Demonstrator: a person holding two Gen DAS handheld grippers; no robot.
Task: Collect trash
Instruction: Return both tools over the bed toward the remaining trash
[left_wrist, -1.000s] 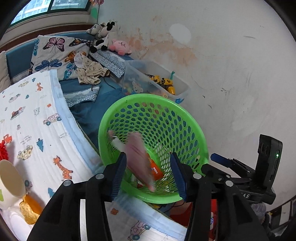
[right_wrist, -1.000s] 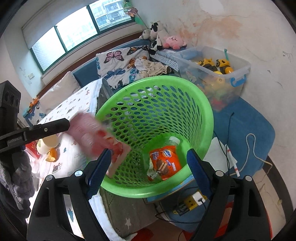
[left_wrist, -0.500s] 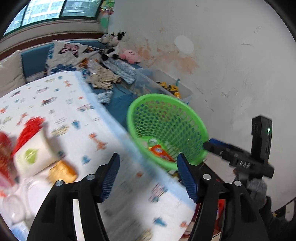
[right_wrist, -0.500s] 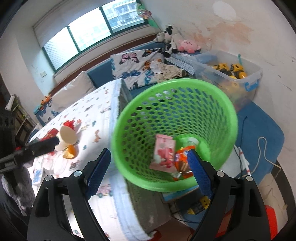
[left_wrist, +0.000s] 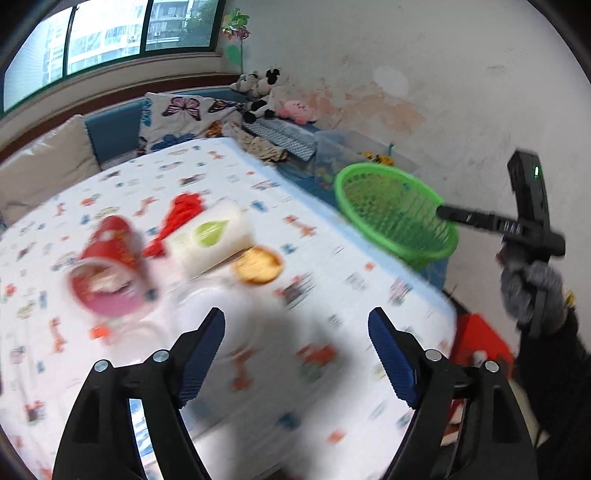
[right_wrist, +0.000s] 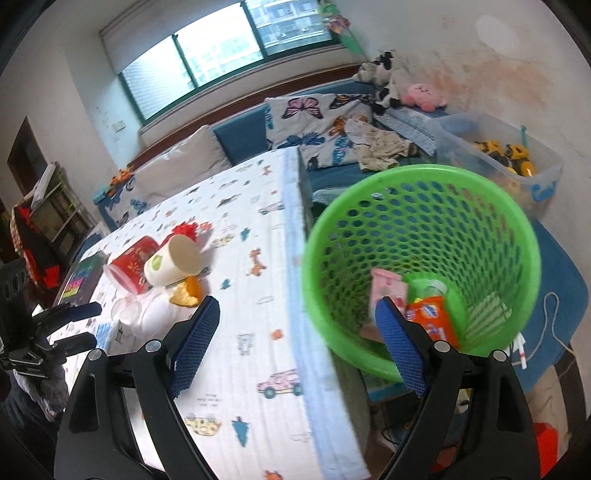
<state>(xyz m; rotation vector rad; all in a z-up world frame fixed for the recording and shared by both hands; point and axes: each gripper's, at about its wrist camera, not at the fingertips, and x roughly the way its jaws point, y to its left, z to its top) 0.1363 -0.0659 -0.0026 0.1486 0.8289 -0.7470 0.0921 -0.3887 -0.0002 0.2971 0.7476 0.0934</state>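
The left gripper (left_wrist: 295, 354) is wide open and holds nothing; the red cup (left_wrist: 107, 273), white paper cup (left_wrist: 210, 236) and orange peel (left_wrist: 256, 266) lie ahead of it on the printed tablecloth (left_wrist: 332, 266). The right gripper (right_wrist: 297, 343) is also spread wide and empty, beside the green basket (right_wrist: 421, 266), which has a pink wrapper (right_wrist: 388, 291) inside. A window (right_wrist: 221, 48) is behind.

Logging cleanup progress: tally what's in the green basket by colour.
pink wrapper: 1
orange wrapper: 1
green-striped packet: 1
Total: 3 clearly made out in the green basket
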